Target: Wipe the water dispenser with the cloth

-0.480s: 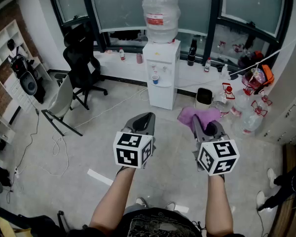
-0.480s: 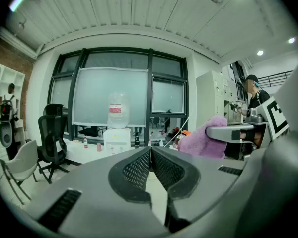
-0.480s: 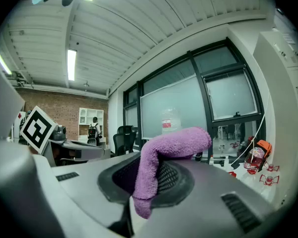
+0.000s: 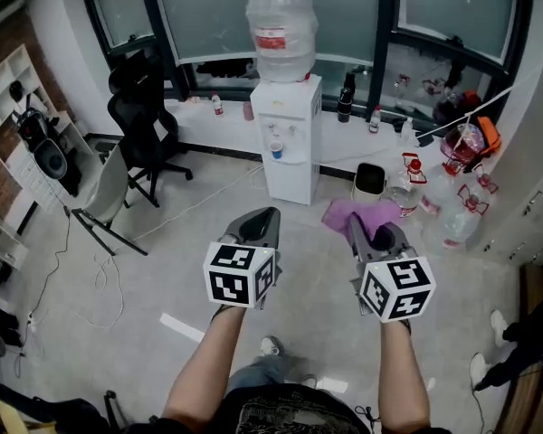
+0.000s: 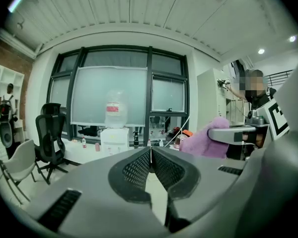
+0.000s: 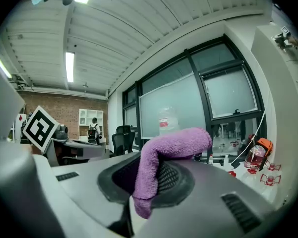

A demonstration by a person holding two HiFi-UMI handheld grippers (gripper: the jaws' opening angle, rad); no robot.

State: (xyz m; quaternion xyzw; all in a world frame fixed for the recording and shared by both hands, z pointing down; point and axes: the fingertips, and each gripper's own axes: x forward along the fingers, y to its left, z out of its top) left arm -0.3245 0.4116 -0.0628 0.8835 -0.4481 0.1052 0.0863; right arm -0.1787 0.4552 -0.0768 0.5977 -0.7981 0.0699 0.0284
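Observation:
A white water dispenser with a clear bottle on top stands by the window ahead; it shows small in the left gripper view as the dispenser and faint in the right gripper view as the bottle. My right gripper is shut on a purple cloth, which drapes over the jaws as the cloth. My left gripper is shut and holds nothing; its jaws meet at the left gripper. Both grippers are held well short of the dispenser.
A black office chair and a grey folding chair stand to the left. A small bin and several water bottles lie right of the dispenser. Bottles line the low sill. Cables run over the floor.
The view has shifted: dispenser and room sit slightly further left and higher in the head view. Both grippers hold the same pose, cloth still clamped in the right one.

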